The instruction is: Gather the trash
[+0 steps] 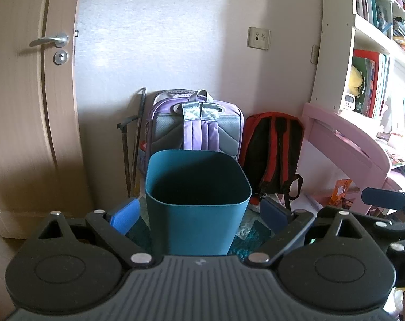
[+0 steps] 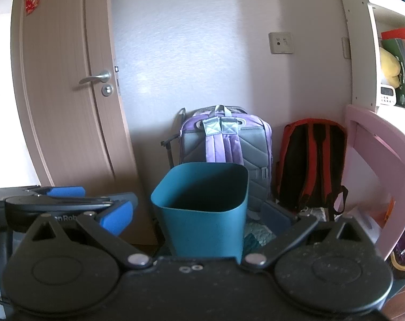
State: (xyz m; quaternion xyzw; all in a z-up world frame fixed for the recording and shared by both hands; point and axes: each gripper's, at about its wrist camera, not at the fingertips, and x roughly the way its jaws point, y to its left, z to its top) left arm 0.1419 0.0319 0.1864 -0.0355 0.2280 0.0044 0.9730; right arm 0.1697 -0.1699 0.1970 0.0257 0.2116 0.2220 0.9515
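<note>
Right in front of the purple backpack (image 1: pixel 197 123) sits the teal bin (image 1: pixel 197 203), looking empty so far, with left gripper (image 1: pixel 199 214) and right gripper (image 2: pixel 199 219) both spread wide, holding nothing, so collecting's basically all ahead.

You face a closed door (image 1: pixel 28 93); a purple backpack (image 1: pixel 197 123) and a red backpack (image 1: pixel 273 147) lean against the wall, bookshelf (image 1: pixel 373 40) at right.

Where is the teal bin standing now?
The teal bin stands centred in both views, on the floor before the purple backpack, with the red backpack behind to its right.
</note>
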